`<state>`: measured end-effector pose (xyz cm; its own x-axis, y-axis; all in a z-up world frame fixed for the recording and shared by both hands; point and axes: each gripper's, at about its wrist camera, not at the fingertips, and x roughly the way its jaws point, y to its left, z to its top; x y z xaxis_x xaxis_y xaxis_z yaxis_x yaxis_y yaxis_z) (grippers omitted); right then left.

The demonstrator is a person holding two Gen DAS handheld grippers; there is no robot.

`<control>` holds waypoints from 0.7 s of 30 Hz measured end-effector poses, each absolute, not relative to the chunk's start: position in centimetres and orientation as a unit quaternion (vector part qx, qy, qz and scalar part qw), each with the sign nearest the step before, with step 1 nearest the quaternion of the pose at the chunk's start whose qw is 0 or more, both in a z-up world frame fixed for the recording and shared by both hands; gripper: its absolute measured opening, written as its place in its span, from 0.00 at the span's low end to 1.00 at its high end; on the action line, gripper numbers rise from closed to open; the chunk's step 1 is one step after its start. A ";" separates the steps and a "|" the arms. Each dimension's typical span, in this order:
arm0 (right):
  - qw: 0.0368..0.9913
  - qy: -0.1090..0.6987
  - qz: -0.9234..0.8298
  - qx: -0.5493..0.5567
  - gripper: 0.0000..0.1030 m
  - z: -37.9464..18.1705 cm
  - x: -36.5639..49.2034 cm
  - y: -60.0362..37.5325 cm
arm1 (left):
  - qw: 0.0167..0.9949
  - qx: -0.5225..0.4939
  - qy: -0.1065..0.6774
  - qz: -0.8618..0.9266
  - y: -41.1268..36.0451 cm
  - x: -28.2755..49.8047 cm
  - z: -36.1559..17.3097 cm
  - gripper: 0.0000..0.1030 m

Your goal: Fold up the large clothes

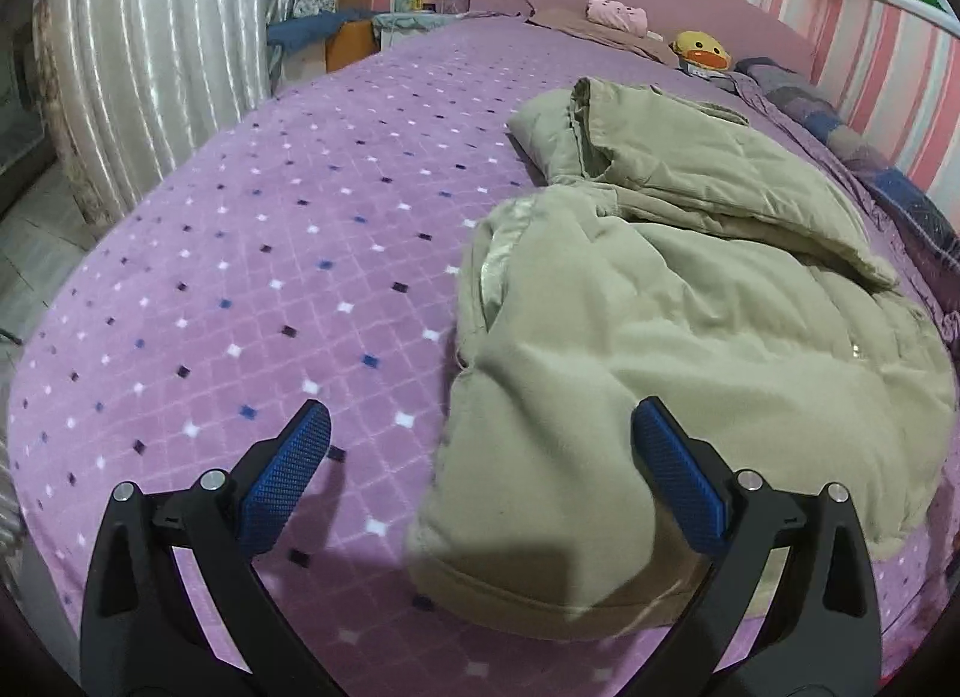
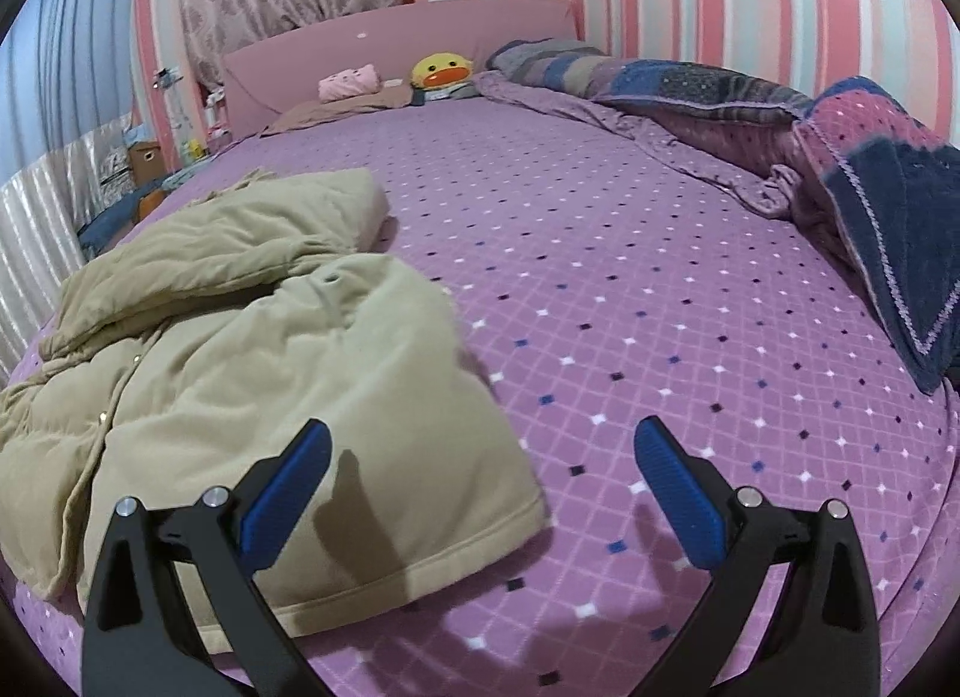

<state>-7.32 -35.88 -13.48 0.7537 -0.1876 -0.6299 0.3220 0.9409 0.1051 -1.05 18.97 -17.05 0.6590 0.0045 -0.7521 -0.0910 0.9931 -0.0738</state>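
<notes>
A large beige padded jacket (image 1: pixel 690 337) lies crumpled on the purple diamond-pattern bed cover (image 1: pixel 252 253). In the left wrist view my left gripper (image 1: pixel 480 457) is open and empty, hovering over the jacket's near left hem. In the right wrist view the jacket (image 2: pixel 240 349) fills the left half, and the bed cover (image 2: pixel 660 277) spreads to the right. My right gripper (image 2: pixel 483 463) is open and empty above the jacket's near right corner; its left finger is over the fabric, its right finger over bare cover.
A yellow duck plush (image 2: pixel 441 71) and a pink folded cloth (image 2: pixel 350 81) lie by the pink headboard (image 2: pixel 390 36). A bunched blue and purple quilt (image 2: pixel 840 156) runs along the bed's right side. A white curtain (image 1: pixel 150 66) hangs to the left.
</notes>
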 end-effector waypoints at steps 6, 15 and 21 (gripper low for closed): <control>0.926 0.331 -0.146 0.112 0.98 -14.2 -7.5 -37.1 | 0.888 -0.081 0.453 -0.015 19.4 0.0 -20.1 0.97; 0.928 0.338 -0.111 0.112 0.98 -14.6 -7.4 -37.7 | 0.883 -0.054 0.466 0.000 17.2 0.4 -21.9 0.97; 0.928 0.345 -0.069 0.120 0.98 -15.3 -6.5 -37.8 | 0.890 -0.041 0.454 0.006 16.9 -0.1 -21.8 0.97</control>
<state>-6.46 -37.80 -15.30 0.7527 -0.0458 -0.6568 0.2114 0.9616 0.1751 -0.05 16.92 -21.83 0.5874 -0.0270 -0.8089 -0.0481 0.9965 -0.0682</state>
